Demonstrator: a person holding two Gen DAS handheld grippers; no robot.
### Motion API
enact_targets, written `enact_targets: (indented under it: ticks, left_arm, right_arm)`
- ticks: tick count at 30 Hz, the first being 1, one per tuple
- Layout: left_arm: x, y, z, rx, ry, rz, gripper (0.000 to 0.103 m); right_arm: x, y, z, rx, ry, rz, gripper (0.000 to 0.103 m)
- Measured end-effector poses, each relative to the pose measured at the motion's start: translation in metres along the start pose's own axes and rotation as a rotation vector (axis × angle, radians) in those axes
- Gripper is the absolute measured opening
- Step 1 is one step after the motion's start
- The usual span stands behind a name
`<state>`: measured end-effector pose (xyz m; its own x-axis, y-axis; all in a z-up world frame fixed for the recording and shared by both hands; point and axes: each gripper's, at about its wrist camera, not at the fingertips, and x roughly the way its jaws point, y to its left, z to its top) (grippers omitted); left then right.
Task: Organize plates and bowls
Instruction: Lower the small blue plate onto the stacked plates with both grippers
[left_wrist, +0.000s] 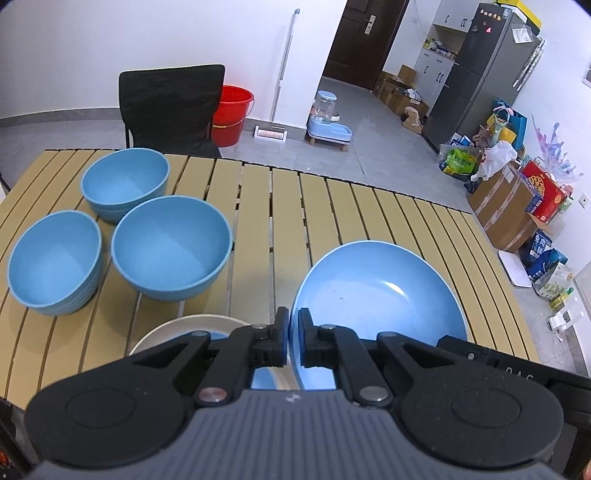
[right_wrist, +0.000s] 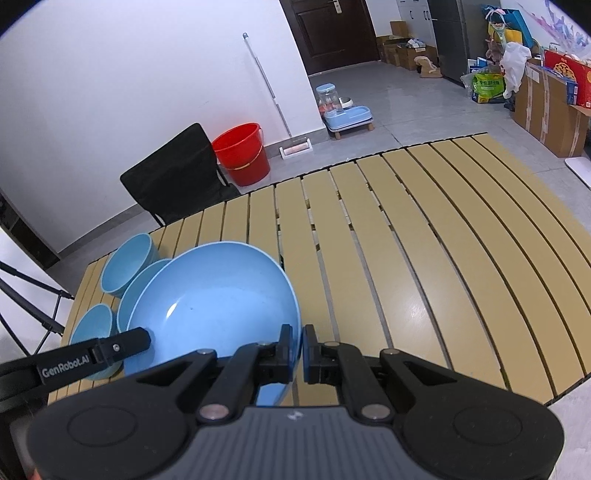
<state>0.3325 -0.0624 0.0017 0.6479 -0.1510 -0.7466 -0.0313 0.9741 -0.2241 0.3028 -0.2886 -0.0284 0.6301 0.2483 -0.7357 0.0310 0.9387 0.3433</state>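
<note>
1. Plainly, both the left tongs (left_wrist: 293, 338) and the right tongs (right_wrist: 297, 350) are clenched on opposite rim edges of the blue plate (left_wrist: 376, 291), sharing its width so it stays steady.
2. It hangs above the slatted counter (left_wrist: 332, 206), near three blue bowls (left_wrist: 170, 247) and beside a cream plate (left_wrist: 177, 328), probably its stack.

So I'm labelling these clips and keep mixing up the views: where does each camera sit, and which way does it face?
Left wrist: sits on the left tongs, facing down over the tan slatted table; its tongs pinch the big shallow blue plate's left rim.
Right wrist: sits on the right tongs, facing likewise; its tongs pinch that plate's right rim, with the left tongs' finger showing.
Shared: the plate, three blue bowls, red bucket.
</note>
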Motion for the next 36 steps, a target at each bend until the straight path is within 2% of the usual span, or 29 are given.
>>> enact_targets:
  ticks: [20, 36]
  left_arm:
    - [-0.028, 0.043, -0.040, -0.049, 0.006, 0.030, 0.006]
    - [-0.020, 0.090, -0.057, -0.097, 0.018, 0.073, 0.006]
  right_arm:
    - [0.000, 0.030, -0.043, -0.033, 0.045, 0.008, 0.005]
    - [0.029, 0.067, -0.068, -0.076, 0.099, 0.015, 0.005]
